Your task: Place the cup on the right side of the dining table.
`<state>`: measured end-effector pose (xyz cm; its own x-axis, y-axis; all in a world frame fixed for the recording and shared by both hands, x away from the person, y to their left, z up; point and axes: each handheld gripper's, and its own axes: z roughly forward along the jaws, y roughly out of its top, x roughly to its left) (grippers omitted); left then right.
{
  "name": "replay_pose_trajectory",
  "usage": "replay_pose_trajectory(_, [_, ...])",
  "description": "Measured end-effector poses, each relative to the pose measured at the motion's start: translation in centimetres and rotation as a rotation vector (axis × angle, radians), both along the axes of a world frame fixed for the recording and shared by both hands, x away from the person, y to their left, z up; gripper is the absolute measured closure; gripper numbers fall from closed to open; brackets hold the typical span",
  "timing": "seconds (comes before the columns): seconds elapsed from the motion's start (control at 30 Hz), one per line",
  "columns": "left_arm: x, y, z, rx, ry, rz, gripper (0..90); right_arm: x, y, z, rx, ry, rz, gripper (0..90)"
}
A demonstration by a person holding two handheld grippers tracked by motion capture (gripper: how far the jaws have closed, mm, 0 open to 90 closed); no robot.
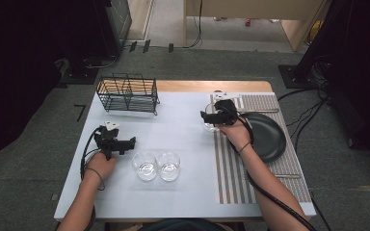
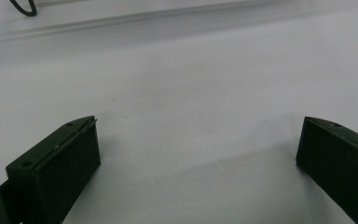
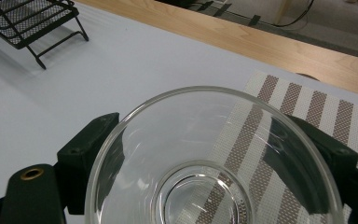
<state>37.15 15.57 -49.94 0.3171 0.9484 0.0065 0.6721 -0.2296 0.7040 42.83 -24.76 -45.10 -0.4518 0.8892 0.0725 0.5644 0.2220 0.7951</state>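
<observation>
My right gripper (image 1: 211, 117) is clamped on a clear glass (image 3: 209, 163) at the striped placemat's (image 1: 231, 168) far left corner, mid-placement I judge. Next it needs gentle lowering, then release. My left gripper (image 1: 131, 141) rests empty, jaws apart, near two more glasses (image 1: 156, 165).

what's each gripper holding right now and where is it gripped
The right gripper holds a clear glass cup, its fingers on opposite outer sides of the wall below the rim. The left gripper is open and holds nothing.

A matt black two-jaw left gripper (image 1: 131, 140) and a matching right gripper (image 1: 204, 116) are seen, each topped by a grey three-cornered plate and trailed by a black cable; dark wristbands are worn.
</observation>
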Motion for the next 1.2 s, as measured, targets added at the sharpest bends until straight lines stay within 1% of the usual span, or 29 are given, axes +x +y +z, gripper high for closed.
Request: replay_pose_trajectory(1.2, [0.0,0.0,0.0,0.000,0.000,0.000,0.0,0.6,-1.1,-0.6,0.001,0.000,-0.060,18.0])
